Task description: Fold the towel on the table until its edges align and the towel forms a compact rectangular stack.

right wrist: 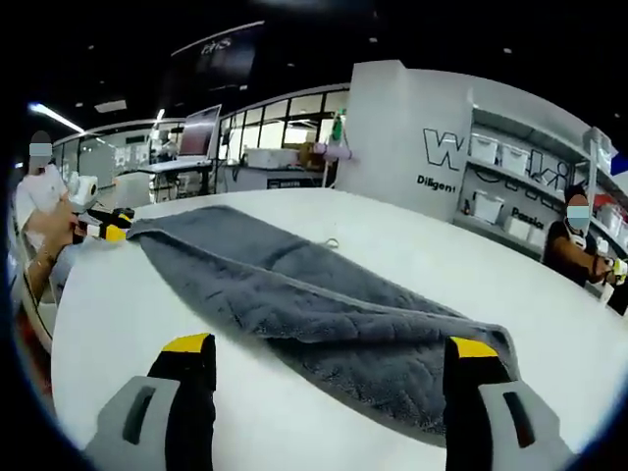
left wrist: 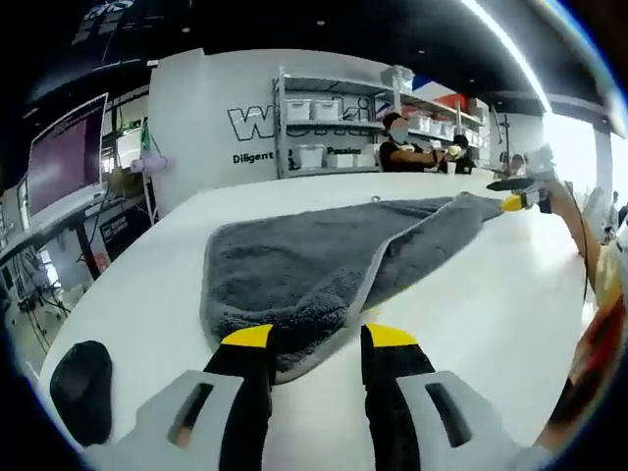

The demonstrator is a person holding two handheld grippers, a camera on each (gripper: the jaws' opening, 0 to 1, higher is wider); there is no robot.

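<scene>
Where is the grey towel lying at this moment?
The grey towel lies partly folded on the white table, just ahead of the left gripper; in the right gripper view it stretches across the table's middle.

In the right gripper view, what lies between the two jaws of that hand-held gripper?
Bare white table nearest the camera, then the folded gray towel lying across the gap; its near edge reaches the jaw on the view's right side.

The towel [left wrist: 314,265] lies on the table [left wrist: 471,304], shelves [left wrist: 334,128] behind.
</scene>
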